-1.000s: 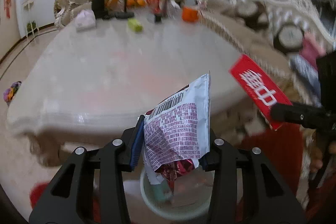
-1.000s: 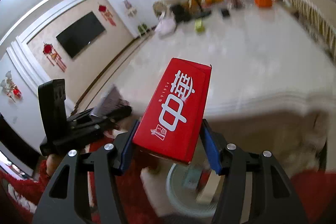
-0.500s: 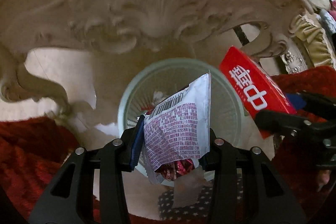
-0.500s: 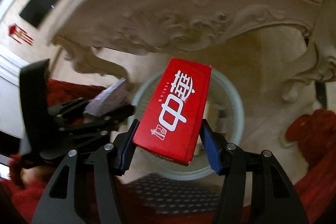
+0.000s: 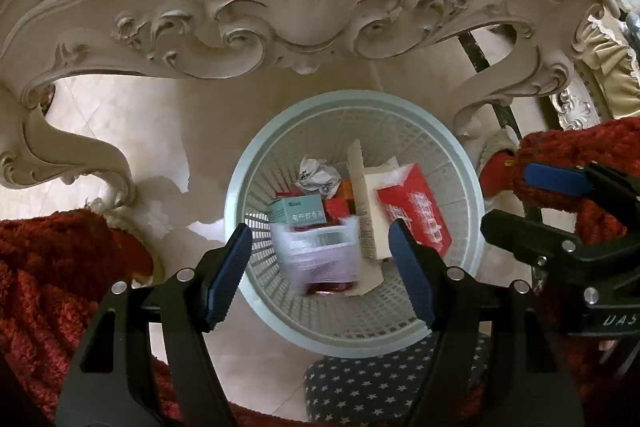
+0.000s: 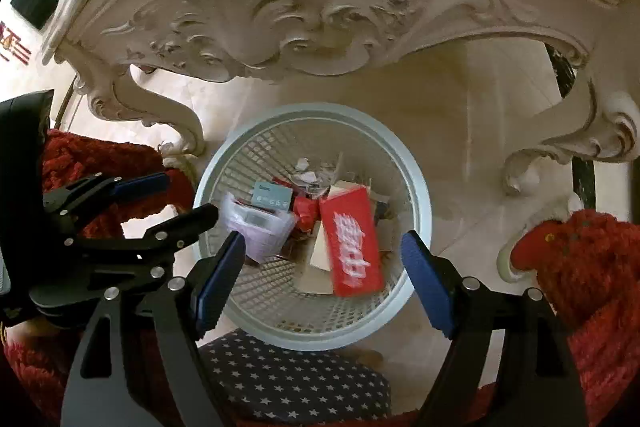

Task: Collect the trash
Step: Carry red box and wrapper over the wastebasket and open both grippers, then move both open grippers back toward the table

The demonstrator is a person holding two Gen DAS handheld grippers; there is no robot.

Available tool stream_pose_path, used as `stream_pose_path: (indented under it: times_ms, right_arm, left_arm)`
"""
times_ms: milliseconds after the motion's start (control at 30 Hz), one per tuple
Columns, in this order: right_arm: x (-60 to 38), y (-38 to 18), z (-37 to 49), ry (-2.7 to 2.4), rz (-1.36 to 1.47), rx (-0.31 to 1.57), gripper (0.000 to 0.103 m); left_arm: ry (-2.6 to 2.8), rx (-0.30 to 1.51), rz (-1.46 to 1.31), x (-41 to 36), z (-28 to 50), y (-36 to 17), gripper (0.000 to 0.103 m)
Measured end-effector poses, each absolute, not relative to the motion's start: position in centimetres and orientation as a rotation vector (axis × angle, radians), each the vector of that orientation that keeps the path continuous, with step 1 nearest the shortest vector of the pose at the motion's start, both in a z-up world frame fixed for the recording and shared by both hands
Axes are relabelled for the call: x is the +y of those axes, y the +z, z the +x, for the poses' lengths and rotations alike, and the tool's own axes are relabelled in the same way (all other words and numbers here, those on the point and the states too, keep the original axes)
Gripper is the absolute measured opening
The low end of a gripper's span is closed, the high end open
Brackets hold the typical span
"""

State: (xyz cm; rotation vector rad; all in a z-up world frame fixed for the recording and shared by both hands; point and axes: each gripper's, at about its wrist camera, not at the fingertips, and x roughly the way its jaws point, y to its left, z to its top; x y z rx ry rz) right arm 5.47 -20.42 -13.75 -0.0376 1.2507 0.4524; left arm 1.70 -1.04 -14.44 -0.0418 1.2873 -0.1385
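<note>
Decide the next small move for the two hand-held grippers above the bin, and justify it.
Probably lift both away. The left hand-held gripper and right hand-held gripper have jaws opening with nothing pressed between; the wrapper and red box are already inside the bin.

The tiled floor (image 5: pixel 120 115) carries a round pale lattice basket (image 5: pixel 256 163), which stands just in front of the carved cream table (image 5: pixel 304 7). A star-patterned dark cloth (image 5: pixel 372 391) lies at the basket's near side. Red shaggy fabric (image 5: pixel 48 267) flanks the basket.
</note>
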Motion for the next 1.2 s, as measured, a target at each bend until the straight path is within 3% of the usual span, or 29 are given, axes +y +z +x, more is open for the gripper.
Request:
stream_pose_path:
  times_ms: [433,700,733,767,800,833,933,1200]
  right_arm:
    - [-20.4,-12.2,4.2,0.467,-0.053,1.219,0.076]
    - [-22.4,-0.1,2.5,0.558,-0.006,0.875,0.076]
    - [-22.6,1.4,3.1,0.547,-0.008,0.833,0.076]
    - [-22.8,2.8,3.8,0.537,-0.012,0.787,0.076]
    - [-22.9,4.0,4.6,0.531,-0.016,0.747,0.077]
    - [-23.0,5.2,6.0,0.512,-0.028,0.702,0.085]
    - [-22.8,7.8,10.9,0.431,-0.078,0.601,0.087]
    - [-21.3,10.4,29.4,0.399,-0.094,0.542,0.087]
  left_arm:
    - [-0.143,1.246,-0.010,-1.1,0.9,-12.6,0.069]
    - [-0.202,0.986,-0.063,1.6,0.3,1.1,0.069]
    - [-0.193,0.956,-0.050,1.7,0.7,2.4,0.075]
    - [-0.176,0.910,-0.024,1.7,1.6,4.1,0.080]
    - [-0.165,0.853,0.001,1.7,3.0,5.6,0.081]
    - [-0.148,0.820,0.019,1.6,4.2,6.4,0.081]
    - [-0.054,0.749,0.050,1.3,11.6,8.7,0.081]
    - [0.115,0.812,-0.056,2.3,32.2,8.0,0.081]
